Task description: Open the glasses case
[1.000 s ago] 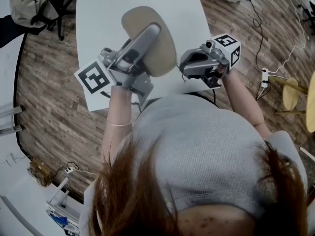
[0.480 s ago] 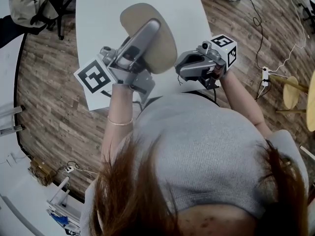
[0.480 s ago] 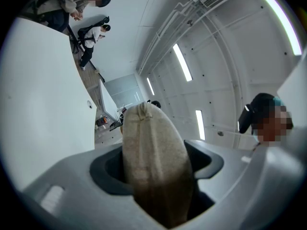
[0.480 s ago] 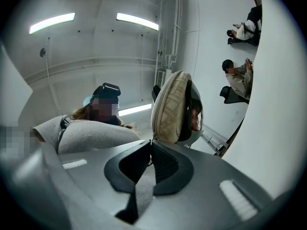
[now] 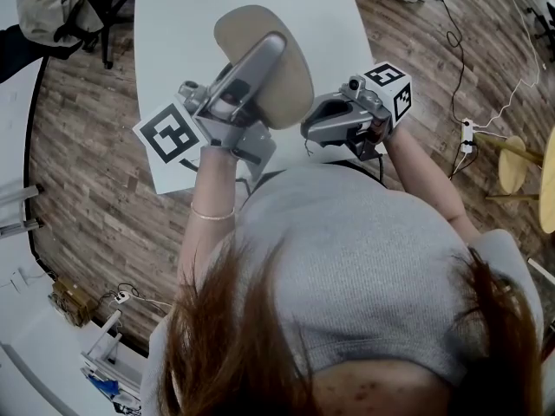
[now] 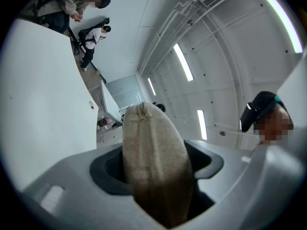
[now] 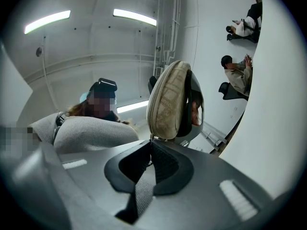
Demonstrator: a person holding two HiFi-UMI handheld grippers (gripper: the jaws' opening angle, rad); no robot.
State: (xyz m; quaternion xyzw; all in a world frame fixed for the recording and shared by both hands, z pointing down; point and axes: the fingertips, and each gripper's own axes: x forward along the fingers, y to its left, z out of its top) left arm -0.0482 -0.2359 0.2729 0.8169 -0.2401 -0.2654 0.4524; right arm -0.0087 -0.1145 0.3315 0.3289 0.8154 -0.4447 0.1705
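Above the white desk (image 5: 186, 24), upper centre of the head view, the left gripper (image 5: 265, 59) clamps the beige glasses case (image 5: 290, 94) between wide jaws. The right gripper (image 5: 310, 128), jaws closed, seemingly pinches its zip tab (image 7: 151, 138). The case is zipped, its contents hidden.

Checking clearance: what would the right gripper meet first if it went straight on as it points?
The glasses case, held in the left gripper: its lower end sits at the right gripper's shut tips, perhaps already touching.
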